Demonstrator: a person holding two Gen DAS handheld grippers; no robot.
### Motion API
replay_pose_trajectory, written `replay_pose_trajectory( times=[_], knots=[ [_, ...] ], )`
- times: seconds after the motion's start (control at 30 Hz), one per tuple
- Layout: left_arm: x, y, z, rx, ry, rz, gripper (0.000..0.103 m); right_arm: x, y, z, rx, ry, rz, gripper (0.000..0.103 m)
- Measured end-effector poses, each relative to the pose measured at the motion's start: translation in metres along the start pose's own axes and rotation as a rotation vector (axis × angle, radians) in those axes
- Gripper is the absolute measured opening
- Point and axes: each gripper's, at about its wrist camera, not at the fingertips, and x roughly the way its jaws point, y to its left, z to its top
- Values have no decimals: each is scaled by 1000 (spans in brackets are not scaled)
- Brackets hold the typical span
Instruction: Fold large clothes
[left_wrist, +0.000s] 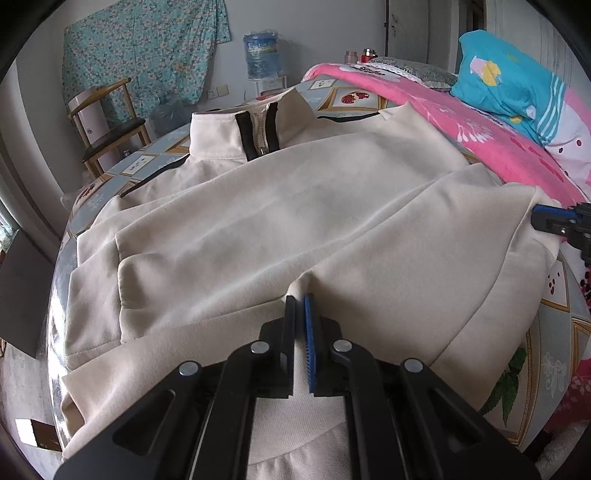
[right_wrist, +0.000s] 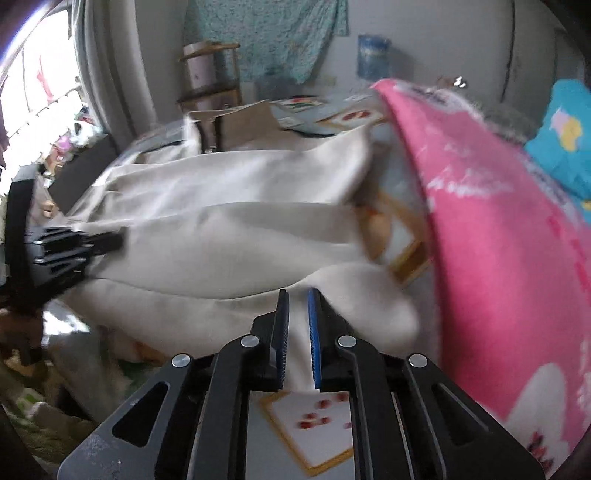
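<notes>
Jaws: left gripper (left_wrist: 299, 297) pinching hem of cream fleece zip-collar jacket (left_wrist: 280, 218); right gripper (right_wrist: 298, 291) likewise | jacket on patterned bed (left_wrist: 554, 306), collar 12 o'clock | soft, bulky, limp; grip hem corners.

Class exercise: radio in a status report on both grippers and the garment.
Left gripper shut on cream jacket hem. Right gripper shut on its side edge. Pink blanket crowds the right.

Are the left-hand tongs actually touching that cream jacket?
Touching. In the left wrist view, the left tongs are closed on a pinched ridge of the cream jacket near its hem.
</notes>
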Motion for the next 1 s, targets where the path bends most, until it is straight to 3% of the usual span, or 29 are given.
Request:
replay_pose_trajectory(
  times=[0.07, 0.17, 0.27, 0.4, 0.53, 0.57, 0.63, 0.73, 0.77, 0.83, 0.9, 0.97, 1.0],
  knots=[
    [0, 0, 0, 2, -1, -4, 5, 21, -18, -8, 35, 62, -16, 2],
    [-1, 1, 0, 1, -1, -8, 5, 14, -31, -7, 101, 62, 12, 3],
    [-1, 1, 1, 0, -4, -10, 5, -10, -24, 5, 75, 9, -24, 14],
    [-2, 1, 0, -2, -7, -13, 5, -15, -10, 25, 57, -58, 51, 15],
    [-2, 2, -2, -14, -10, -17, 5, 27, 21, 32, -22, -8, 124, 15],
    [-2, 2, -2, -16, -13, -19, 5, 36, 22, 32, -33, 5, 110, 14],
    [-2, 3, -3, -17, -16, -25, 6, 52, 8, 30, -10, 39, 79, 1],
    [-2, 3, -4, -15, -16, -30, 6, 56, -28, 28, 119, 40, 148, 0],
    [-2, 3, -4, -12, -17, -30, 6, 53, -36, 28, 140, 33, 109, 0],
    [-2, 4, -4, -12, -16, -30, 6, 47, -51, 31, 194, 14, 121, 0],
    [-2, 4, -4, -12, -17, -29, 6, 41, -56, 35, 222, 4, 116, 6],
    [-1, 4, -4, -13, -16, -29, 6, 32, -43, 44, 177, -22, 74, 18],
    [-2, 4, -3, -13, -16, -29, 6, 30, -35, 48, 158, -39, 93, 18]
  ],
)
